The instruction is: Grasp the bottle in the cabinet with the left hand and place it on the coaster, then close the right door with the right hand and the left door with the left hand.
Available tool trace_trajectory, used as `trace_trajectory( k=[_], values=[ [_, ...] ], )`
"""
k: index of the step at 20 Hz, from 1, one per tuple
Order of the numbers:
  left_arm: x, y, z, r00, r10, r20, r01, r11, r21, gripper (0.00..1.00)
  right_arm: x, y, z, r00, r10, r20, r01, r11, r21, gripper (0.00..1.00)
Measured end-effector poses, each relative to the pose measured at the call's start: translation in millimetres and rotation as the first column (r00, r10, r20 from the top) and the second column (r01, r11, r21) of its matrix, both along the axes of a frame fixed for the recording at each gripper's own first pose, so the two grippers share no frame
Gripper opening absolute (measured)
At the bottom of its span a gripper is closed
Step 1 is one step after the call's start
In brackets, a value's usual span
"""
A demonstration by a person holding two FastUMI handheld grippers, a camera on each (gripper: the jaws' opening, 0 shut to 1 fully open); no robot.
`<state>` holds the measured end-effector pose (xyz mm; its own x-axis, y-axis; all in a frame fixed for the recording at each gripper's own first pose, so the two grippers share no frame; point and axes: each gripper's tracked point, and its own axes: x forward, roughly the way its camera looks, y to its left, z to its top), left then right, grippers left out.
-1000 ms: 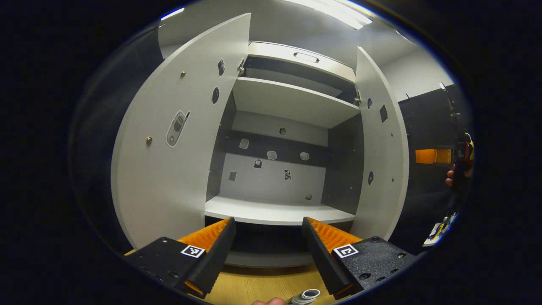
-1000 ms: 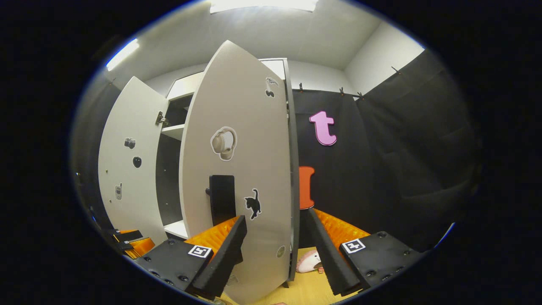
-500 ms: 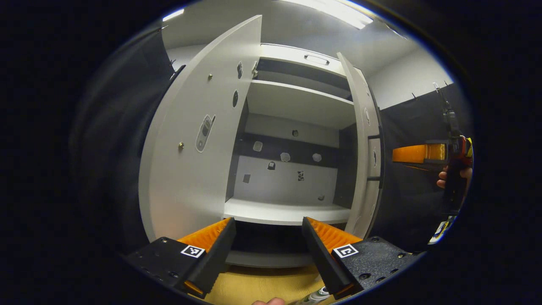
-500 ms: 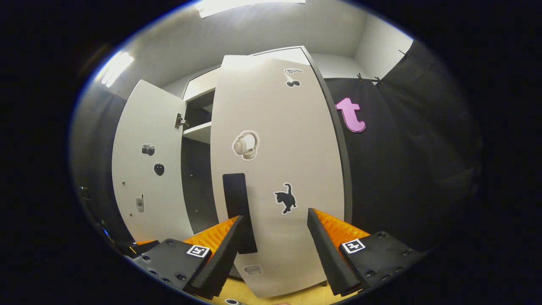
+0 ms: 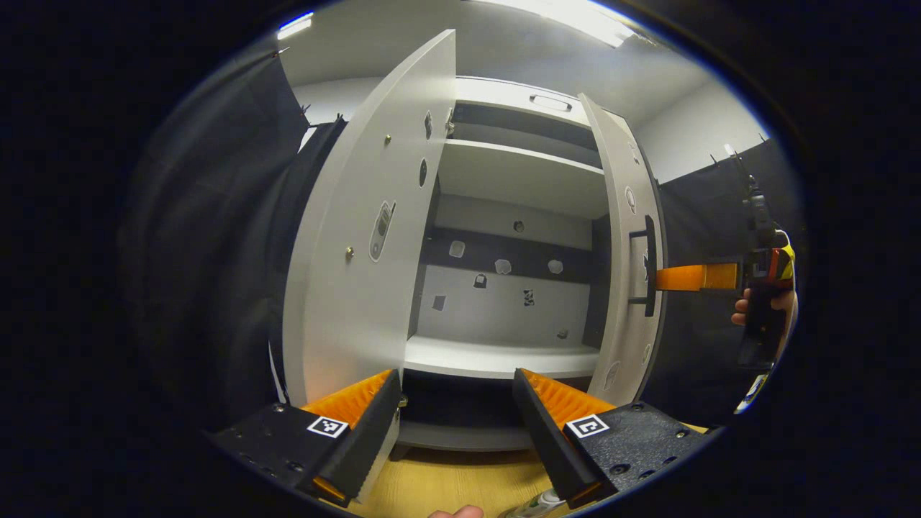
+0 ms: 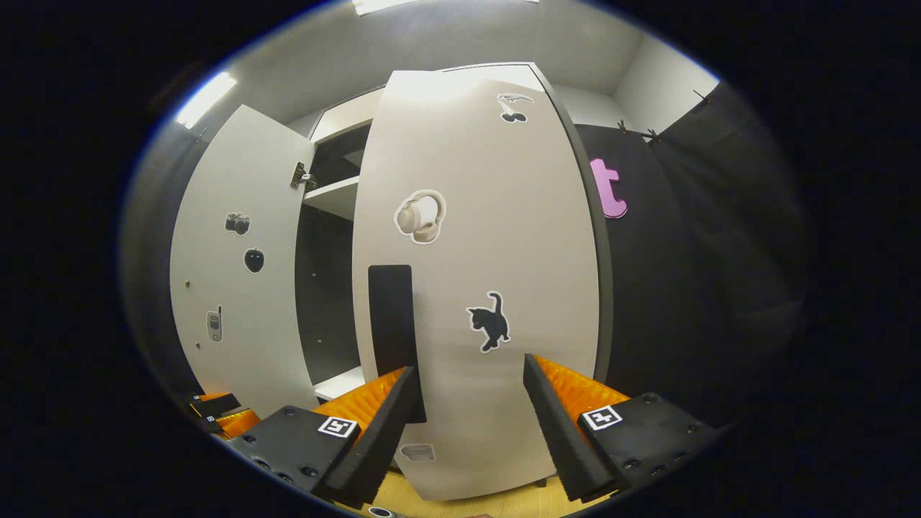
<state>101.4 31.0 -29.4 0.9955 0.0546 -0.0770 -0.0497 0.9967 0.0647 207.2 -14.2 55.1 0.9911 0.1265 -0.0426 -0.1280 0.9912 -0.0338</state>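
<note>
Here's the cabinet (image 5: 504,360) in the left gripper view, and its shelves sit bare, just small stickers on the back panel. The left tongs (image 5: 455,432) hang low in front of it, spread wide apart with nothing between them. Down at the very bottom edge, just beside the right-hand finger, the top of the bottle (image 5: 536,503) peeks in above the wooden counter (image 5: 446,485); the coaster I can't make out. The left door (image 5: 360,252) stands wide open. The right door (image 5: 633,288) is swung partway in, and the right tongs (image 5: 651,279) reach its dark handle from the far side, gripped by a hand (image 5: 763,309). From the right gripper view, the right tongs (image 6: 468,424) gape open against the door's sticker-covered face, with the handle (image 6: 394,338) just by one finger.
</note>
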Motion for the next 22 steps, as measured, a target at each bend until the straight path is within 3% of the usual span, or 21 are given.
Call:
trace_trajectory(
  k=[11, 15, 22],
  values=[
    [-27.7, 16.9, 21.6, 0.992, 0.118, 0.042, -0.118, 0.993, 0.004, 0.95, 28.8, 18.7, -4.0, 1.0, -0.03, -0.004, 0.029, 0.998, -0.063, 0.97],
    [-40.7, 22.2, 26.6, 0.986, 0.16, 0.047, -0.16, 0.987, -0.001, 0.95, 33.7, 22.0, -6.7, 1.0, -0.024, -0.008, 0.024, 0.999, -0.04, 0.97],
    [-70.9, 62.7, 56.4, 0.946, 0.306, 0.11, -0.312, 0.949, 0.038, 0.95, 31.3, 21.5, -8.9, 1.0, -0.02, -0.009, 0.019, 0.999, -0.034, 0.97]
  ],
)
